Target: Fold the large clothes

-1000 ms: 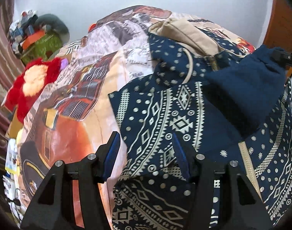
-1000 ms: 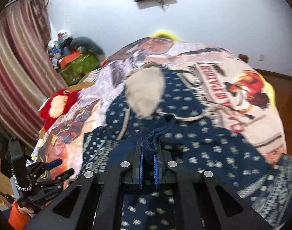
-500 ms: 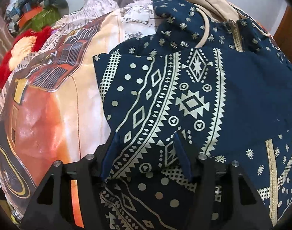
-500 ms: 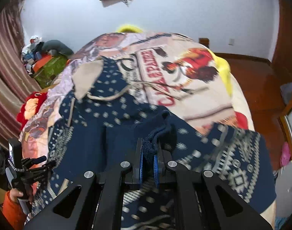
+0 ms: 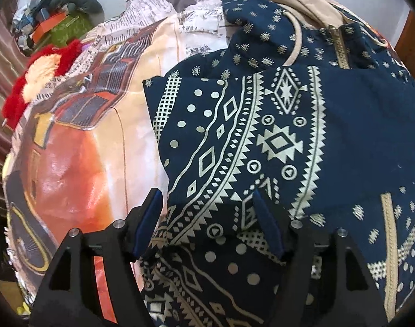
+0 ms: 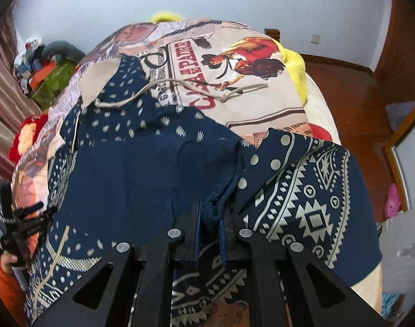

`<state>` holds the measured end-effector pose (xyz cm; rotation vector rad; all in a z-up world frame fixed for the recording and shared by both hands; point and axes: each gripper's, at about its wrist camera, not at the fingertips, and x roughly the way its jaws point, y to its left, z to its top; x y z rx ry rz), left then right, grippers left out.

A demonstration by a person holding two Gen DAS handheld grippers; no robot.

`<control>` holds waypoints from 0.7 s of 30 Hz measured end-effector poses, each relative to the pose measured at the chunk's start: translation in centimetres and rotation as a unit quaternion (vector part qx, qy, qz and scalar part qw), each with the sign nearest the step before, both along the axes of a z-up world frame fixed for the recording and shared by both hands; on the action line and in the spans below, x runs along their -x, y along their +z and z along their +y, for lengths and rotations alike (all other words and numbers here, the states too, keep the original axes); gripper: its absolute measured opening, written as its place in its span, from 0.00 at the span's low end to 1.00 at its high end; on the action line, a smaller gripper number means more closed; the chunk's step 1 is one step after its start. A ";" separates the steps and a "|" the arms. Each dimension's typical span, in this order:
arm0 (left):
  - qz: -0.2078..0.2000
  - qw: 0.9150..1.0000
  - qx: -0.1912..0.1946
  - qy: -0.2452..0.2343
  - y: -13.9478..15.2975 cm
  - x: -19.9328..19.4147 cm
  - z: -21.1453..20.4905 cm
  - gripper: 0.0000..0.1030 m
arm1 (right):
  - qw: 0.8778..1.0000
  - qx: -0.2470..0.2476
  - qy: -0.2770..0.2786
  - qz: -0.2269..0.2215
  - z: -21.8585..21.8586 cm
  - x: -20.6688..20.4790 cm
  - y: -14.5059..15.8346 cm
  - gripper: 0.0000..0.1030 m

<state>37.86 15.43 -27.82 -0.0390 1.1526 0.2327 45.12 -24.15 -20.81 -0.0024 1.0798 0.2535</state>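
Lying spread over the printed bedspread [image 5: 79, 147], the navy patterned hoodie [image 5: 330, 125] has its left sleeve [image 5: 223, 141] folded across the body. At the left, a red plush toy [image 5: 35, 81] sits at the bed's edge, well apart from the work. The left gripper [image 5: 207, 218] straddles the sleeve's lower edge; its jaws are opening, with cloth between them but no longer pinched. In the centre, the hood and drawstring [image 6: 180, 87] lie toward the headboard. To the right, the right gripper [image 6: 210, 218] is clenched on the ribbed cuff [image 6: 221, 199] of the other sleeve. Risk: lifting the left gripper with fabric snagged on a pad would drag the laid sleeve askew. Risk: pulling the cuff too far inward would bunch the body panel and shift the completed fold.
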 end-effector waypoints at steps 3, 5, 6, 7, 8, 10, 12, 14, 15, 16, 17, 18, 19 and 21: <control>-0.013 1.000 -0.008 -0.012 1.8 0.5 -0.9 0.66 | 1.000 0.016 0.010 -0.003 0.0 0.8 0.6 0.10; -0.024 0.999 -0.012 -0.019 3.1 0.7 -1.6 0.66 | 1.000 0.023 0.014 -0.011 -0.1 1.5 1.3 0.15; -0.032 0.999 -0.013 -0.023 4.0 0.7 -2.0 0.66 | 0.999 0.023 0.014 -0.017 -0.3 1.8 1.6 0.19; -0.040 0.999 -0.013 -0.027 4.8 0.8 -2.6 0.66 | 0.999 0.022 0.014 -0.023 -0.5 2.1 2.1 0.21; -0.049 0.998 -0.013 -0.032 5.8 0.8 -3.2 0.66 | 0.999 0.020 0.013 -0.032 -0.8 2.5 2.6 0.27; -0.063 0.997 -0.010 -0.044 7.3 0.7 -4.5 0.66 | 0.998 0.015 0.010 -0.056 -1.4 3.3 3.8 0.45; -0.079 0.995 -0.007 -0.061 9.0 0.2 -6.2 0.66 | 0.996 0.012 0.006 -0.092 -2.3 4.4 5.3 0.65; -0.089 0.993 -0.003 -0.077 10.1 -0.5 -7.9 0.66 | 0.993 0.019 0.006 -0.117 -3.1 5.3 6.5 0.67; -0.093 0.992 0.000 -0.087 10.6 -1.0 -8.9 0.66 | 0.992 0.023 0.005 -0.122 -3.4 5.5 6.9 0.67; -0.096 0.991 0.004 -0.096 11.0 -1.5 -9.9 0.66 | 0.991 0.028 0.002 -0.128 -4.1 5.8 7.3 0.68; -0.097 0.990 0.008 -0.102 11.1 -1.9 -10.6 0.66 | 0.991 0.032 -0.002 -0.132 -4.7 6.1 7.6 0.69; -0.097 0.989 0.013 -0.110 11.2 -2.5 -11.6 0.66 | 0.990 0.035 -0.006 -0.134 -5.3 6.2 7.7 0.71; -0.093 0.988 0.019 -0.119 11.1 -3.1 -12.8 0.66 | 0.990 0.038 -0.013 -0.137 -6.3 6.4 7.9 0.72; -0.082 0.987 0.027 -0.134 10.5 -4.2 -14.7 0.66 | 0.990 0.037 -0.025 -0.135 -8.0 6.8 7.8 0.77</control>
